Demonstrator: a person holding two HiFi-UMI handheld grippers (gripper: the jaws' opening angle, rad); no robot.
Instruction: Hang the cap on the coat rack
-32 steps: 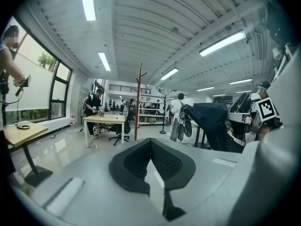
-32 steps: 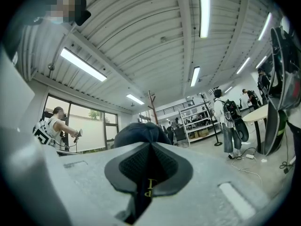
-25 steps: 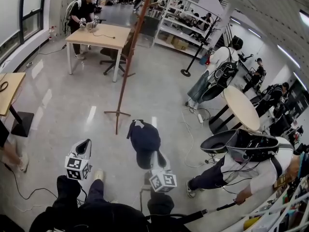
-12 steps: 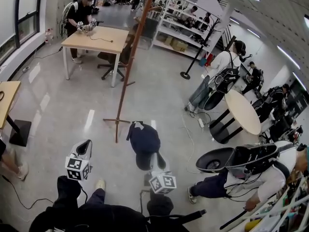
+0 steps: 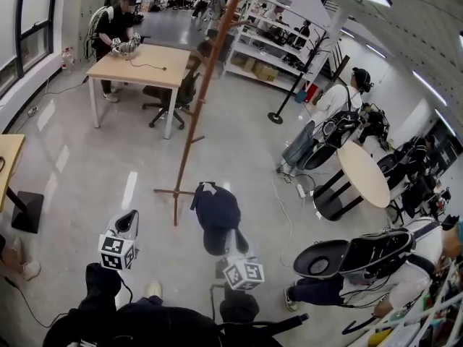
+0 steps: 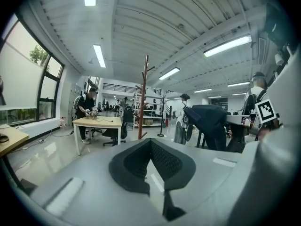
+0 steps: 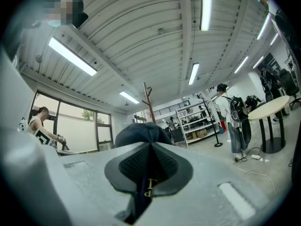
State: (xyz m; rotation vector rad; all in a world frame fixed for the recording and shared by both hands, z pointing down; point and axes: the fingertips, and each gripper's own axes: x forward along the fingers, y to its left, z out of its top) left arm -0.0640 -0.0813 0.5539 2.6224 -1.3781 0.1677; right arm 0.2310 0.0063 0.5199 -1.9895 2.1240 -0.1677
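The navy cap [image 5: 216, 212] hangs from my right gripper [image 5: 228, 243], which is shut on its strap; in the right gripper view the cap's dome [image 7: 137, 133] rises just beyond the closed right gripper [image 7: 151, 147]. The wooden coat rack [image 5: 203, 91] stands on the floor ahead, its foot a little left of the cap. My left gripper [image 5: 128, 217] is held level to the left, shut with nothing in it. The left gripper view has the left gripper [image 6: 150, 143] low in the middle, the rack [image 6: 143, 102] straight ahead and the cap [image 6: 211, 121] off to the right.
A person works at a wooden table [image 5: 137, 65] behind the rack. A round table [image 5: 364, 173] and people with backpacks stand at the right; one bends low [image 5: 362, 255] near my right side. Cables [image 5: 286, 212] trail over the floor. Shelves [image 5: 275, 42] line the back.
Both grippers and the cap have come closer to the coat rack; its foot now sits lower in the head view. The bent-over person at the right has shifted lower.
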